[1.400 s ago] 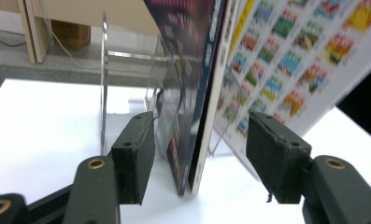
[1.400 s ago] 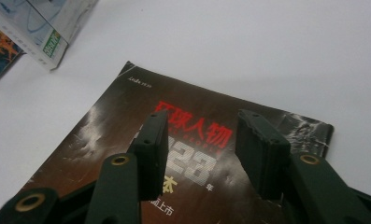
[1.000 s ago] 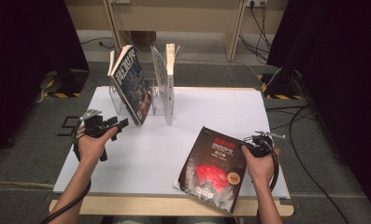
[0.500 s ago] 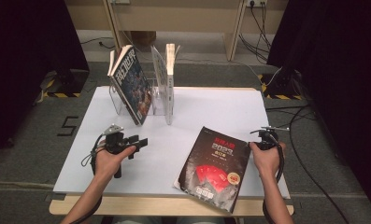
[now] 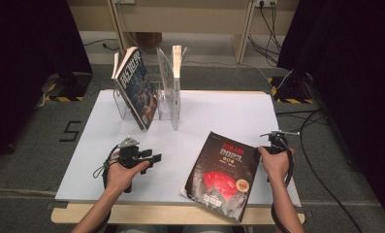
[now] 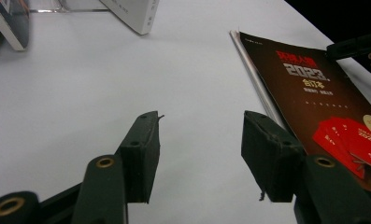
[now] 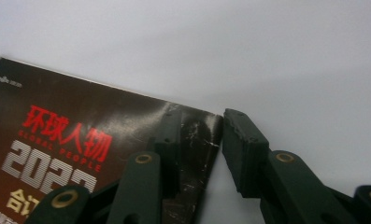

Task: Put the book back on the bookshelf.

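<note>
Glossy dark magazine (image 5: 222, 175) corner sits between right gripper (image 7: 199, 154)'s half-open, just-widened jaws, unclamped; cover may slip or tear; left gripper (image 6: 199, 158) wide, empty.

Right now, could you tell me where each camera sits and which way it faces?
High view: above the person's side, looking forward and down on the white table; both forearms, left gripper and right gripper show.
Left gripper view: rides the left gripper, looking across the table at the dark magazine; its open jaws show.
Right gripper view: rides the right gripper, facing down at the magazine's corner, one jaw each side.
All share the magazine.
</note>
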`<state>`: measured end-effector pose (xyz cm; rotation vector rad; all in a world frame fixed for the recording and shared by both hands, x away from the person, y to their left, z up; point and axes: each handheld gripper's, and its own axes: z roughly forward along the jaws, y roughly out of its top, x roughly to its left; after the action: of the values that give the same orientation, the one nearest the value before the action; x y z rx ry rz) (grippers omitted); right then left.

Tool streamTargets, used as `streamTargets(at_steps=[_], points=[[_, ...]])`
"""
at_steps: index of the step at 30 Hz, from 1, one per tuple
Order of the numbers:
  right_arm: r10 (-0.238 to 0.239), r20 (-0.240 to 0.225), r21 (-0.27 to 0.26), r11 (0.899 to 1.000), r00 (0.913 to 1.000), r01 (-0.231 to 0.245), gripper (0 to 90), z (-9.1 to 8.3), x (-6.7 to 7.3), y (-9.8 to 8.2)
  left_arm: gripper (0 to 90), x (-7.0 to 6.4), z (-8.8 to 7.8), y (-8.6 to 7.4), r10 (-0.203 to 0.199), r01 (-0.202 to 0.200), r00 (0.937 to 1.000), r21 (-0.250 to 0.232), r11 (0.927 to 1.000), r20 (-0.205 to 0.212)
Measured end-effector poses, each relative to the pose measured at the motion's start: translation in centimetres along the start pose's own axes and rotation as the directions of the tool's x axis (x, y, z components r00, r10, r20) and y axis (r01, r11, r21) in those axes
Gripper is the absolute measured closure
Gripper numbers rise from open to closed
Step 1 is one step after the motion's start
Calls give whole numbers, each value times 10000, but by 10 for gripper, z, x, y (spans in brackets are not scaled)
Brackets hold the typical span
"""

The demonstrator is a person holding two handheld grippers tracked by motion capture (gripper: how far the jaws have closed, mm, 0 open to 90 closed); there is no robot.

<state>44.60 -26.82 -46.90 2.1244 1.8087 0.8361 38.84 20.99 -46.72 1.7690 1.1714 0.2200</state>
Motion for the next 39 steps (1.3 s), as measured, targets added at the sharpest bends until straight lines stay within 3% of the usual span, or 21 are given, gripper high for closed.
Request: streamTargets(at_steps=[12, 26, 32, 33, 35, 38, 39], points=[[84, 133, 52, 10000, 9999, -85, 703, -1, 10, -7, 462, -3, -1, 0, 73, -75, 9998, 93, 9999, 157], [-436, 227, 131, 9990, 9988, 433, 696, 1, 42, -22, 463, -9, 3, -2, 187, -195, 9995, 324, 9993, 245], [-816, -167, 271, 9963, 9965, 821, 658, 3, 61, -29, 464, -11, 8, -4, 154, -172, 9994, 595, 9981, 306], [-933, -552, 398, 9946, 9941, 955, 641, 3, 66, -31, 464, -11, 10, -5, 139, -162, 9994, 712, 9973, 327], [-1191, -676, 430, 9916, 9906, 1221, 598, 3, 69, -33, 465, -12, 11, -5, 164, -190, 9992, 768, 9969, 351], [-1337, -815, 456, 9894, 9877, 1377, 604, 2, 68, -33, 468, -12, 11, -5, 179, -207, 9993, 852, 9961, 343], [-1119, -988, 429, 9923, 9888, 1166, 682, -2, 62, -31, 468, -13, 11, -5, 184, -211, 9993, 834, 9963, 331]])
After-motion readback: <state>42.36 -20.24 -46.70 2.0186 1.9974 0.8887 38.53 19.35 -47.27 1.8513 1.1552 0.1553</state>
